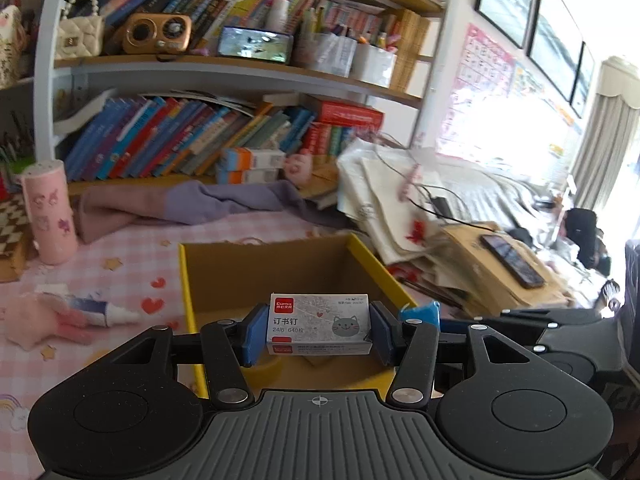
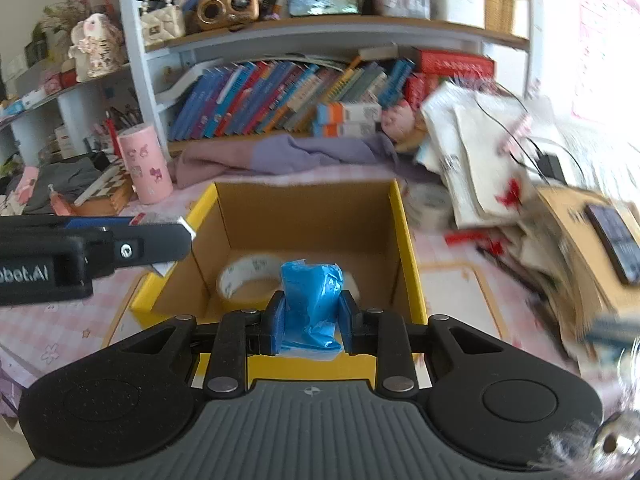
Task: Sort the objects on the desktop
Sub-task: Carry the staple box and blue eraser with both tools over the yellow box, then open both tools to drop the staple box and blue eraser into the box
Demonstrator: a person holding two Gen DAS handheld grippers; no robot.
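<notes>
My left gripper (image 1: pixel 318 330) is shut on a white staple box (image 1: pixel 318 322) with a grey cat print, held over the open cardboard box (image 1: pixel 188 280) with yellow rims. My right gripper (image 2: pixel 312 314) is shut on a blue plastic roll (image 2: pixel 312 300), held over the near rim of the same cardboard box (image 2: pixel 404 240). A tape roll (image 2: pixel 244 276) lies on the box floor. The left gripper (image 2: pixel 168 240) reaches in over the box's left rim in the right wrist view. The blue roll (image 1: pixel 420 314) also shows in the left wrist view.
A pink cup (image 1: pixel 50 216) and a pink plush with a tube (image 1: pixel 60 316) lie left on the pink checked cloth. A purple garment (image 1: pixel 192 204) lies behind the box. Stacked papers and a carton with a phone (image 1: pixel 512 258) stand at right. Bookshelves (image 1: pixel 224 68) fill the back.
</notes>
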